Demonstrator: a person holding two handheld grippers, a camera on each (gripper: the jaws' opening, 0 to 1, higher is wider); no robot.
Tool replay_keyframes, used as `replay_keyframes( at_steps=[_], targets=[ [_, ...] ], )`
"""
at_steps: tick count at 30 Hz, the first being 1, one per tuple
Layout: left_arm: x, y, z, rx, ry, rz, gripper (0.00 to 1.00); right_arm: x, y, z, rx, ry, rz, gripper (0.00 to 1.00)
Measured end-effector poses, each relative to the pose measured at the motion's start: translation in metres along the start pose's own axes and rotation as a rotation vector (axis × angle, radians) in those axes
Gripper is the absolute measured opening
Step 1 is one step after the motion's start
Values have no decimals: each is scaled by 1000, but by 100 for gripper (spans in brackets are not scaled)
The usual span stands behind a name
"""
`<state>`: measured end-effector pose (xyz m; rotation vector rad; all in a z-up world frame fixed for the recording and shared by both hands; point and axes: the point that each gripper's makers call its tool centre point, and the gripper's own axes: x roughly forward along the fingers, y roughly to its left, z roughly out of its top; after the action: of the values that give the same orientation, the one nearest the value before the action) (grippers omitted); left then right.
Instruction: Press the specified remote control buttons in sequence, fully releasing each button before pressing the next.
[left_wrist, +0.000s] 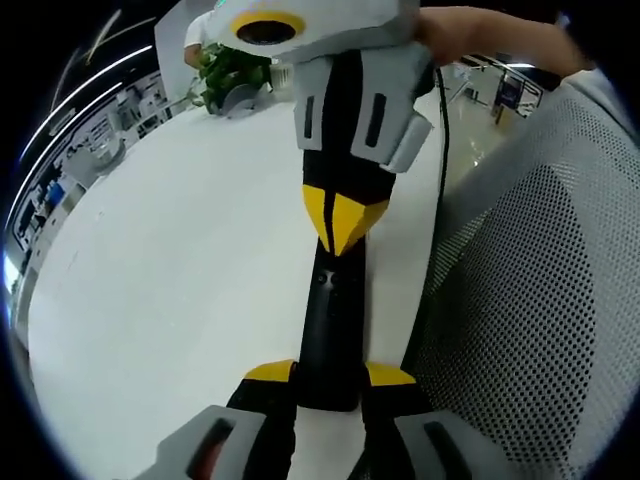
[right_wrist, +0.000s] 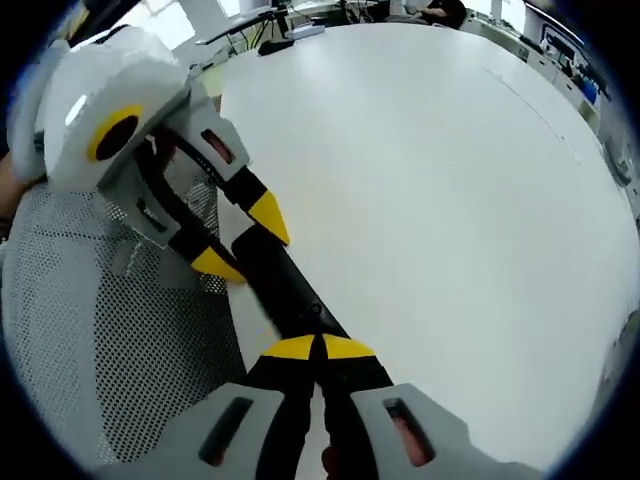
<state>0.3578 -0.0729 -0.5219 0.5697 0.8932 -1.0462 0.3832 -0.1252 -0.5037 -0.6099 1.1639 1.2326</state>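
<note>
A slim black remote (left_wrist: 330, 330) is lying on the white surface (left_wrist: 180, 260) beside a mesh chair (left_wrist: 540, 300); the left gripper (left_wrist: 330, 376) is clenching its end; the right gripper (right_wrist: 318, 348), tips closed together, is touching its top.

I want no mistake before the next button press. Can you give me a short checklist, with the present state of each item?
1. Remote control held: ok. The left gripper clamps its near end, yellow tips on both sides.
2. Pressing gripper closed: ok. The right gripper has its yellow tips together.
3. Tips over the remote: ok. In the left gripper view they point down at its upper part.
4. Previous button fully released: cannot tell. Contact between tips and remote is not clear.
5. Correct button under the tips: cannot tell. The dark face shows no readable buttons.
6. Remote visible in the workspace: ok. It lies over the white table, beside a mesh chair.
</note>
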Motion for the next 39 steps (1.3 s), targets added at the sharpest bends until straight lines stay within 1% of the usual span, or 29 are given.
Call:
replay_keyframes(
  at_steps=[2, 4, 11, 14, 18, 23, 24, 26, 34, 39],
  targets=[
    [0, 0, 0, 1, -1, -1, 24, 0, 1, 5, 28, 14, 18, 0],
    [-1, -1, 0, 1, -3, -1, 24, 2, 5, 8, 22, 31, 50, 0],
    [-1, 0, 0, -1, -5, -1, 24, 9, 5, 14, 4, 73, 58, 0],
    [-1, -1, 0, -3, -6, -1, 24, 11, 4, 14, 17, 88, 68, 0],
    [0, 0, 0, -4, -7, -1, 24, 14, 3, 11, 7, 114, 70, 0],
    [-2, -1, 1, -16, -8, 0, 24, 17, 7, 11, -11, 133, 79, 0],
    [-2, -1, 1, -17, -8, 0, 24, 17, 5, 12, -27, 133, 70, 0],
    [-1, -1, 1, -17, -8, -1, 24, 17, 4, 11, -22, 139, 72, 0],
    [0, 1, 0, -20, -7, 1, 24, 17, 2, 11, 61, 124, 98, 0],
    [1, 1, 0, -22, -9, 2, 24, 18, 1, 11, 118, 146, 130, 0]
  ],
)
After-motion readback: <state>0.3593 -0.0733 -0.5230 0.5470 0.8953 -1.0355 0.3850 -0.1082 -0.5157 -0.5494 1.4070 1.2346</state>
